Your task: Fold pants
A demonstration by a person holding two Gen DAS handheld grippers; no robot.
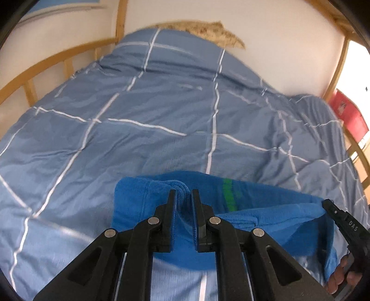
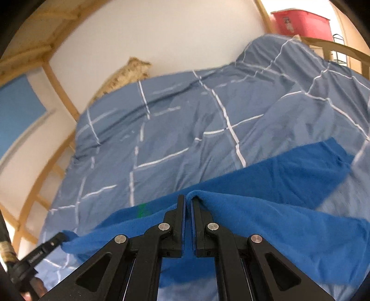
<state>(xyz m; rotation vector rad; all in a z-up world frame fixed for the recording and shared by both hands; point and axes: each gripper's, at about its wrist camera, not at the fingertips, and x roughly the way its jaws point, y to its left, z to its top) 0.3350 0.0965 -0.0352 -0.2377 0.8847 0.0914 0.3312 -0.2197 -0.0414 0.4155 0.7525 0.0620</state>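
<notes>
Pants held up at both ends

Duvet (image 1: 161, 111) fills most of each frame. Your blue pants (image 1: 266, 222) hang across the bottom (green stripe near centre). Your left gripper (image 1: 183, 192) clamps a bunched edge; your right gripper (image 2: 187, 198) pinches another fold.

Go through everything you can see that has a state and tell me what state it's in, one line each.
Left gripper: shut on pants edge.
Right gripper: shut on pants edge.
Pants: bright blue fleece, lifted and stretched between both grippers, part trailing on the duvet.
Duvet: spread over the bed, wrinkled.
Red bin: lid on.
</notes>
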